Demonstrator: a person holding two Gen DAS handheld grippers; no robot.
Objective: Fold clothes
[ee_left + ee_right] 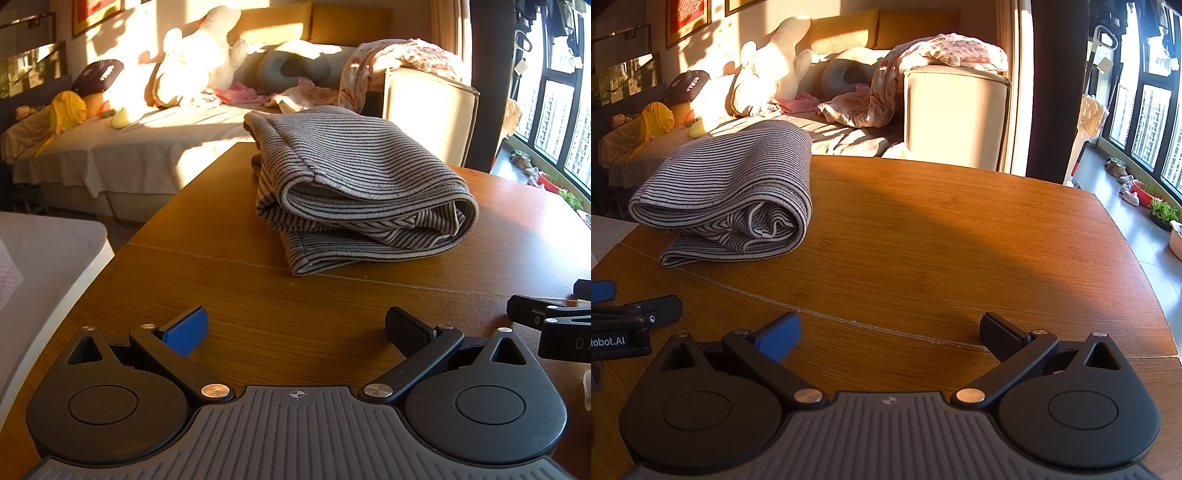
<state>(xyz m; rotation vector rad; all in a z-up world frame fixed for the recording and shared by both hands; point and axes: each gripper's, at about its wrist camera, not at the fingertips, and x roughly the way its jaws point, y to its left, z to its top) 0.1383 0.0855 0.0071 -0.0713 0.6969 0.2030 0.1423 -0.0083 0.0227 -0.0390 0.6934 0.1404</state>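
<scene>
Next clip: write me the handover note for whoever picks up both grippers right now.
Left gripper: open, empty, low over the wooden table.
Right gripper: open, empty, beside the left one.
Striped garment: lies folded in a bundle on the table ahead of the left gripper, touched by neither.
Done: the garment looks folded, loosely.
Left: perhaps tidy the loose edges; no other clothes on the table in view.

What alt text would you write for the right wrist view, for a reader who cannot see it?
A folded grey striped garment lies on a wooden table, ahead and to the left of the open, empty right gripper. Part of the left gripper shows at the left edge, and a sunlit sofa with a white plush toy stands behind.
</scene>
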